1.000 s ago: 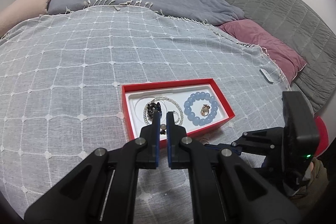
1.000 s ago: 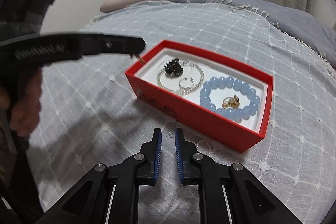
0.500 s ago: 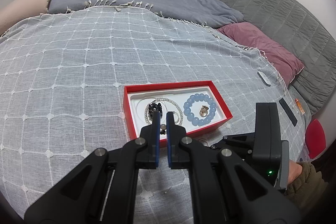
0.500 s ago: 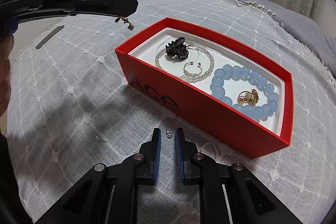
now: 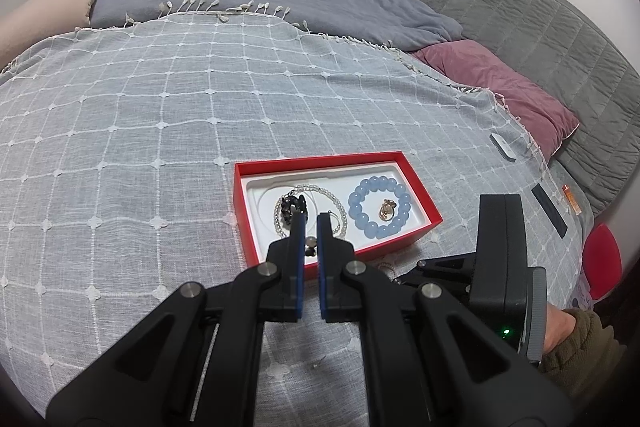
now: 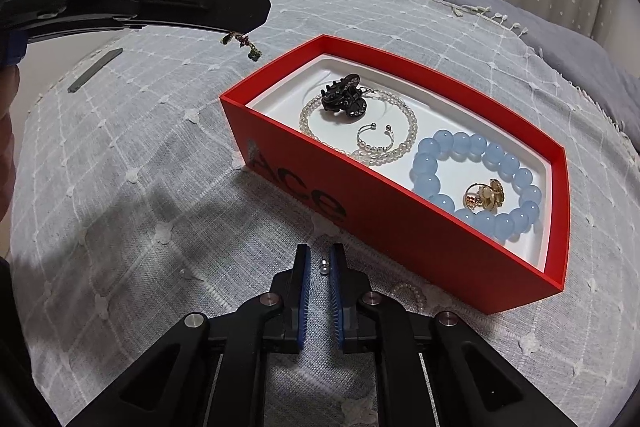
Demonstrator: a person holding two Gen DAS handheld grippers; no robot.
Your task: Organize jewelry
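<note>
Right wrist view: my right gripper (image 6: 320,269) sits low on the bed (image 6: 132,195), jaws narrow around a small pearl stud (image 6: 324,269), not yet clamped as far as I can tell. The red box (image 6: 400,227) lies at one o'clock, already holding the blue bead bracelet (image 6: 476,183), the pearl bracelet (image 6: 360,131) and the black hair claw (image 6: 344,99). At ten o'clock my left gripper (image 6: 244,27) pinches a dangling earring (image 6: 244,45) above the box's near corner, I judge ready to drop in.
</note>
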